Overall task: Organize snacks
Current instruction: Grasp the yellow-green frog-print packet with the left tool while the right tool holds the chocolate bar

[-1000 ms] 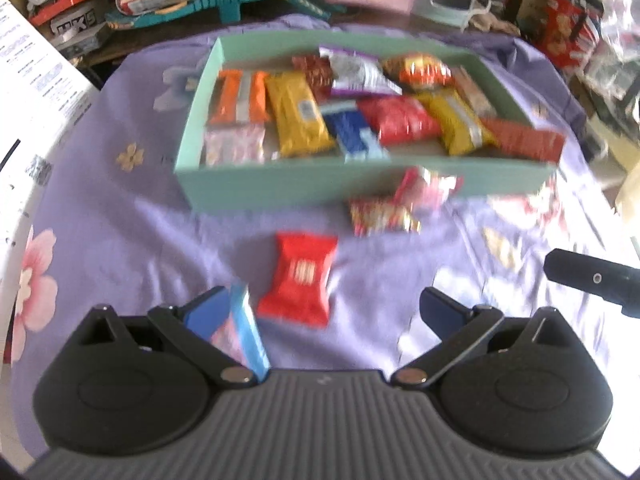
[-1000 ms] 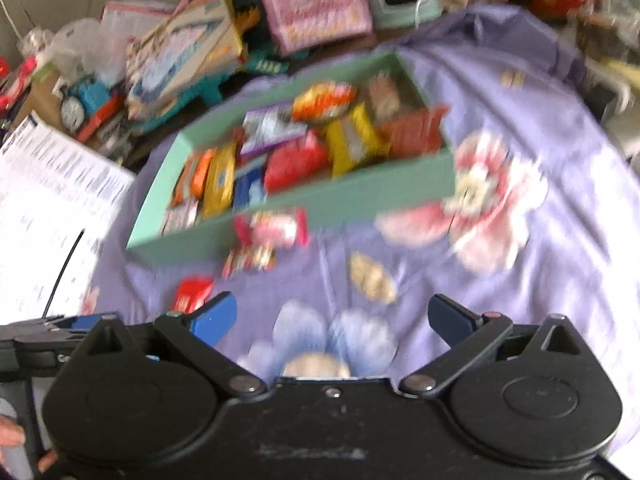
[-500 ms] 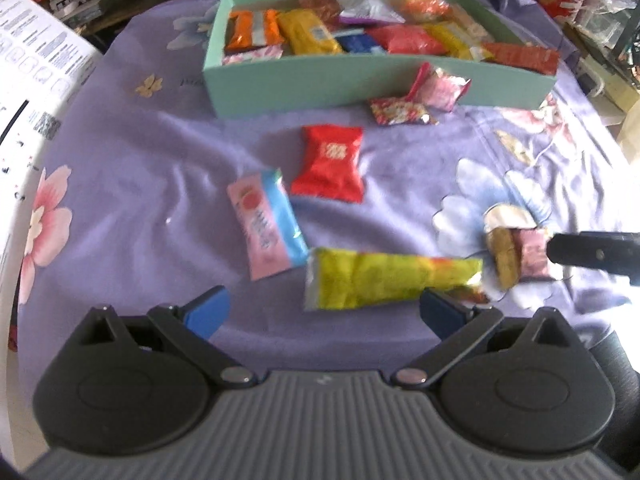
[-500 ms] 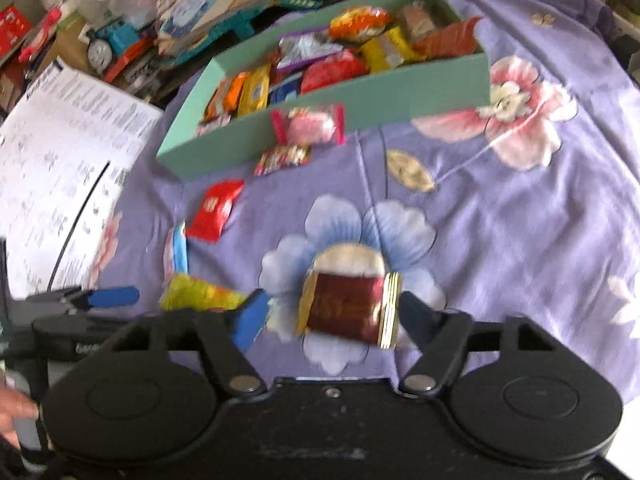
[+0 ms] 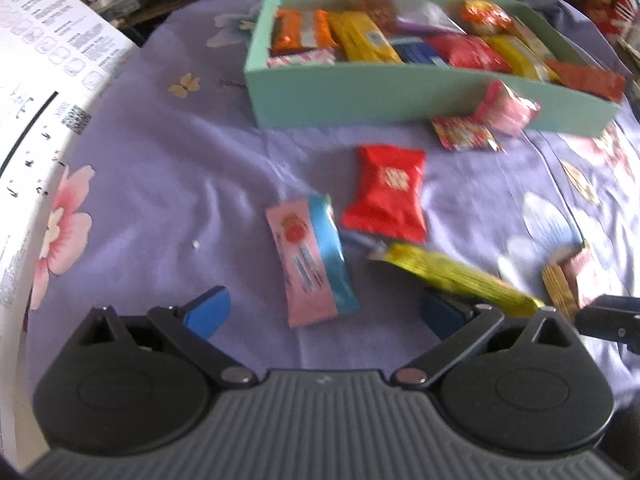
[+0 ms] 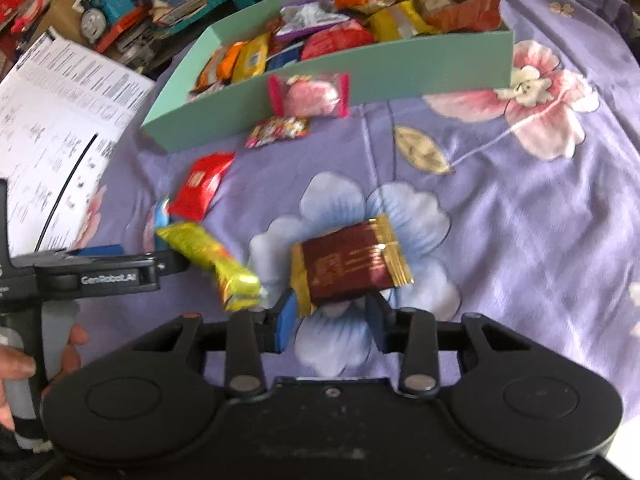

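A mint-green box [image 5: 360, 92] [image 6: 400, 76] holds several snack packets. On the purple floral cloth lie a red packet [image 5: 386, 198] [image 6: 200, 188], a pink-and-blue packet [image 5: 310, 258], a yellow packet [image 5: 452, 276] [image 6: 212, 258], a small red-patterned packet [image 5: 462, 134] [image 6: 278, 132] and a pink candy packet [image 5: 506, 108] [image 6: 308, 94]. My right gripper [image 6: 332, 320] is shut on a maroon-and-gold packet [image 6: 350, 266] and holds it above the cloth. My left gripper [image 5: 324, 312] is open over the pink-and-blue packet, with the yellow packet across its right finger [image 5: 444, 312].
A white printed sheet [image 5: 40, 100] [image 6: 52, 128] lies at the left. Toys, books and boxes [image 6: 120, 12] crowd the area behind the box. The left gripper's handle and a hand [image 6: 24, 364] show at the right wrist view's left edge.
My right gripper has closed on the maroon-and-gold packet and lifted it. My left gripper has moved forward over the pink-and-blue packet, and the yellow packet now crosses its right finger.
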Action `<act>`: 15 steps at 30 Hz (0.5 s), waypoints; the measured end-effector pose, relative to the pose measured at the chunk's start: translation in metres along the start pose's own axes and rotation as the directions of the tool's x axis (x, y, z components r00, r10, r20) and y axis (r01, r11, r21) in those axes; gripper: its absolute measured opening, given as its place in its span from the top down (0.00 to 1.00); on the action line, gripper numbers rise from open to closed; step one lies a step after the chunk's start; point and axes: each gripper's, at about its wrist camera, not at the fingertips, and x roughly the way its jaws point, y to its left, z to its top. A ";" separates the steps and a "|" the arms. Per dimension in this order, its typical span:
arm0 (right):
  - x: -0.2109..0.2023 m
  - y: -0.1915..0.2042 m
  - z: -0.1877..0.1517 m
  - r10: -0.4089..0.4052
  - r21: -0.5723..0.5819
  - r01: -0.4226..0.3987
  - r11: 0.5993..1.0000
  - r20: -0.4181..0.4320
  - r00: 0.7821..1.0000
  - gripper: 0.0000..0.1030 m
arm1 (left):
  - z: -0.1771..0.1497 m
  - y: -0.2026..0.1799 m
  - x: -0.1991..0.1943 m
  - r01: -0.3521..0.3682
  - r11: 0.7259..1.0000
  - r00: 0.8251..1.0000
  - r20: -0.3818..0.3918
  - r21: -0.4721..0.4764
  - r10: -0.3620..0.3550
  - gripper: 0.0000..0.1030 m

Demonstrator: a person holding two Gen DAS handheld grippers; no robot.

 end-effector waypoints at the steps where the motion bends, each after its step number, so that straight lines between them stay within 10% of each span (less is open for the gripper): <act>1: 0.002 -0.001 0.004 -0.003 0.007 0.003 1.000 0.007 1.000 0.63 | 0.004 0.002 0.002 -0.006 1.000 1.000 0.002 -0.013 0.006 0.00; 15: 0.031 0.012 0.036 -0.060 0.030 0.058 0.998 0.071 0.996 0.54 | 0.018 0.013 0.013 0.004 0.995 1.000 -0.028 -0.095 -0.007 0.00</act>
